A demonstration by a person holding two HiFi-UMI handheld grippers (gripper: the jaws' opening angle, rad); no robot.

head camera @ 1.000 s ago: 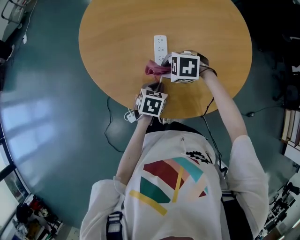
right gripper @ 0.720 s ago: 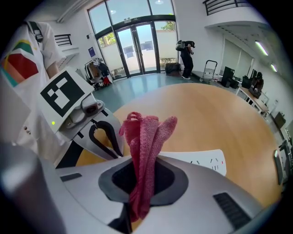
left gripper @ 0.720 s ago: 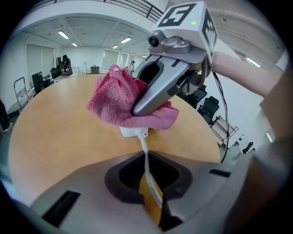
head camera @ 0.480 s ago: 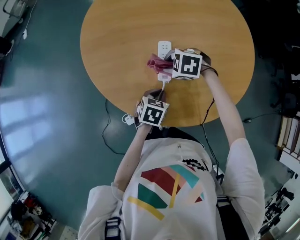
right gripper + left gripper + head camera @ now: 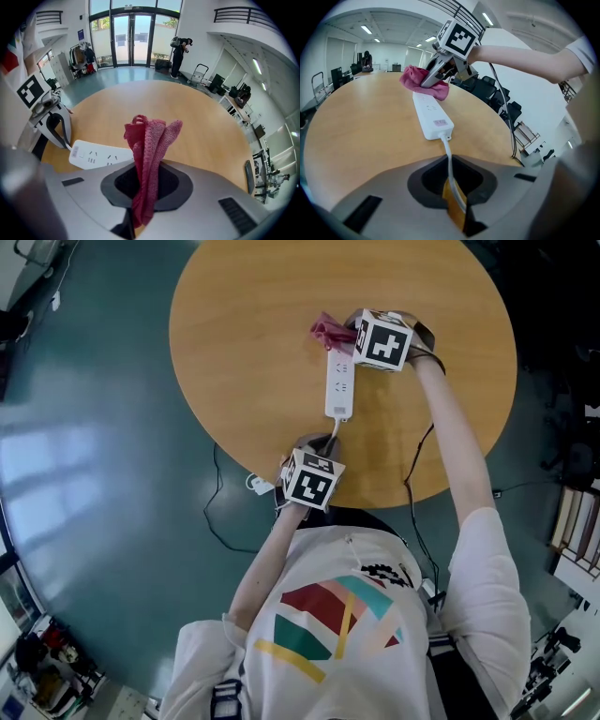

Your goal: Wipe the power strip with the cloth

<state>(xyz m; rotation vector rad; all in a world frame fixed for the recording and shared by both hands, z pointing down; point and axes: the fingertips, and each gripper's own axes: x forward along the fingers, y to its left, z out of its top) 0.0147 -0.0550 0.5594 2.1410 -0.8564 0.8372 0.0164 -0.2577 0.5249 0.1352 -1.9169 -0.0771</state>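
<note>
The white power strip (image 5: 339, 385) lies lengthwise on the round wooden table (image 5: 244, 324). Its white cord (image 5: 448, 152) runs back to the table's near edge, where my left gripper (image 5: 317, 444) is shut on it. My right gripper (image 5: 350, 334) is shut on the red cloth (image 5: 329, 331), which rests at the strip's far end. In the left gripper view the cloth (image 5: 417, 78) covers that far end of the strip (image 5: 432, 114). From the right gripper view the cloth (image 5: 149, 140) hangs bunched out of the jaws, with the strip (image 5: 97, 155) to their left.
The cord's plug end (image 5: 259, 486) hangs off the near table edge over the teal floor (image 5: 94, 456). A black cable (image 5: 420, 465) trails from the right arm. Office chairs (image 5: 501, 101) stand beyond the table's right side. A person (image 5: 179, 56) stands far off.
My right gripper has slid the red cloth along the power strip from its near half to its far end, baring most of the strip. The left gripper has kept its hold on the cord.
</note>
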